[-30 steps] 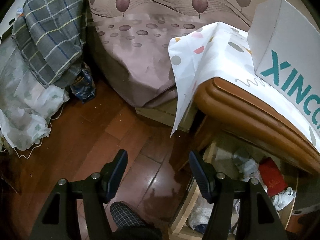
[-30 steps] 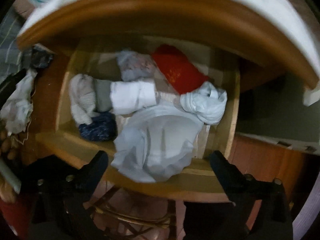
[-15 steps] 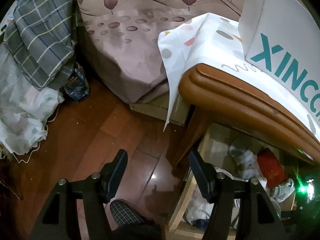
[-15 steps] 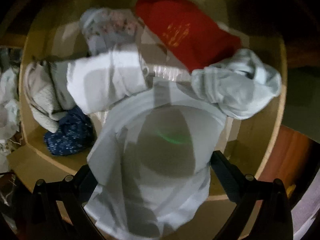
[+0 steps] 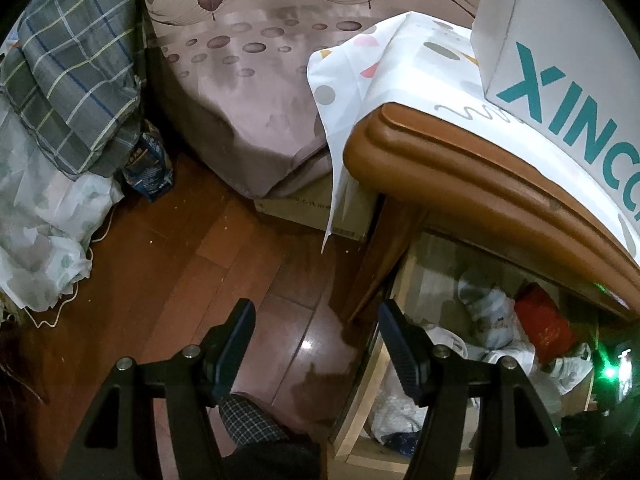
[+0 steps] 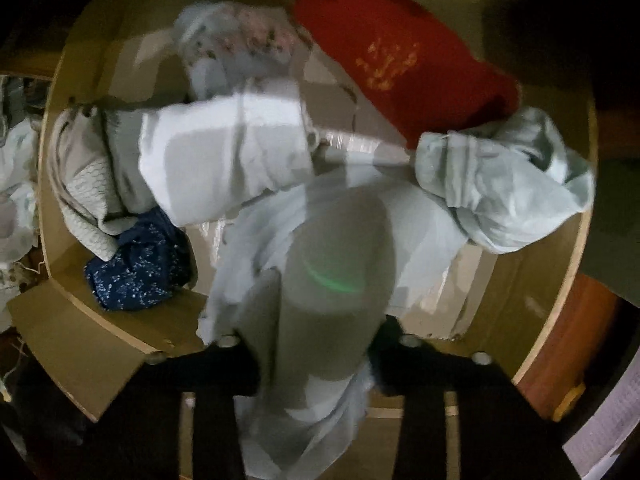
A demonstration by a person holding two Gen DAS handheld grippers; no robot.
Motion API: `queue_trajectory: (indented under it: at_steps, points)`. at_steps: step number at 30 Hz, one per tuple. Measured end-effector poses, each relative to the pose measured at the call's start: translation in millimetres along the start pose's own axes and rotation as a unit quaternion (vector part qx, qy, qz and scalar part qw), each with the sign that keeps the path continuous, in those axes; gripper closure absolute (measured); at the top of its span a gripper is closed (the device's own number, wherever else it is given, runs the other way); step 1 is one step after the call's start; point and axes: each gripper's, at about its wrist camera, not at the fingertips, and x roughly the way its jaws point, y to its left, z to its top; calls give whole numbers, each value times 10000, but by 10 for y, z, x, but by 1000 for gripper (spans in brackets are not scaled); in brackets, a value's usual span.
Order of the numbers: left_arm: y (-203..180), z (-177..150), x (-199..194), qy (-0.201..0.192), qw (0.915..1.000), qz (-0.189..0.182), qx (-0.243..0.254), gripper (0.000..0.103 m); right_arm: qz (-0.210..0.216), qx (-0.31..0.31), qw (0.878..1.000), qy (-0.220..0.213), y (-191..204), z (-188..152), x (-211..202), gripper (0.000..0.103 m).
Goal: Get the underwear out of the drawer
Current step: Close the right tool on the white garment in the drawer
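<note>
The left gripper [image 5: 314, 344] has barely shifted, jaws open and empty above the floor [image 5: 168, 280]. The right gripper [image 6: 316, 364], pointing steeply down, has sunk into the drawer [image 6: 80, 344]; its jaws have just closed on the pale underwear [image 6: 320, 280] at the near edge.

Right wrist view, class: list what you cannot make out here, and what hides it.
- Right claw fingertips: buried in the pale blue garment, with motion blur; its jaws have just been closing.
- Red item: gold print blurred, unreadable.
- Drawer back corners: lost in shadow.
- Navy cloth: partly under the grey-white bundle.
</note>
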Motion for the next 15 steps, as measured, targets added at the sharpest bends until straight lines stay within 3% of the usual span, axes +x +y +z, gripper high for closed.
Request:
queue_trajectory:
  at_steps: [2,6,15]
  points:
    - [-9,-3,5,11,10000,-17,7,37,75,16,9997,-222,-10,-50,-112,85]
    - [-33,-28,24,50,10000,-25,44,37,214,88,9982,-549,-68,-125,-302,89]
    - [-124,-71,61,180,9993,-275,165,37,410,188,9919,-1186,-313,-440,-621,90]
